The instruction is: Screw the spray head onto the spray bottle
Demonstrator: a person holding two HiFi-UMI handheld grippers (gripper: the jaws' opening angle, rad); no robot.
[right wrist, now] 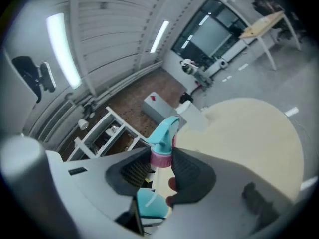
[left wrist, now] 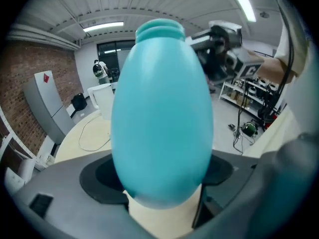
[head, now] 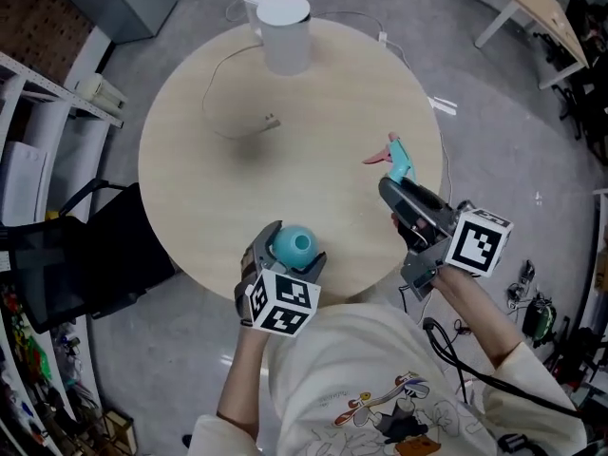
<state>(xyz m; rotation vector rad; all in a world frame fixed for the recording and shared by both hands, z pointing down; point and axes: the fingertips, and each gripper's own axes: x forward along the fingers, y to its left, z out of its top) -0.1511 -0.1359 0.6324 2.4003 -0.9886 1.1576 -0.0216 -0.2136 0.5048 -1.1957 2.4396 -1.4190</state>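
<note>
A teal egg-shaped spray bottle [head: 296,246] is held upright over the near edge of the round wooden table [head: 285,160], with my left gripper [head: 291,242] shut on its body. In the left gripper view the bottle [left wrist: 162,113] fills the middle, its open threaded neck [left wrist: 159,30] at the top and the jaws pressed on both sides. My right gripper [head: 397,186] is shut on the teal spray head [head: 397,157], whose pink nozzle points left. In the right gripper view the pads clamp the spray head's pink collar [right wrist: 161,158]. The head is to the right of the bottle and apart from it.
A white kettle [head: 283,31] stands at the table's far edge, and its cable [head: 223,122] loops across the top. A black chair [head: 90,255] and shelving [head: 38,103] are on the left. A wooden bench [head: 541,12] is at the far right.
</note>
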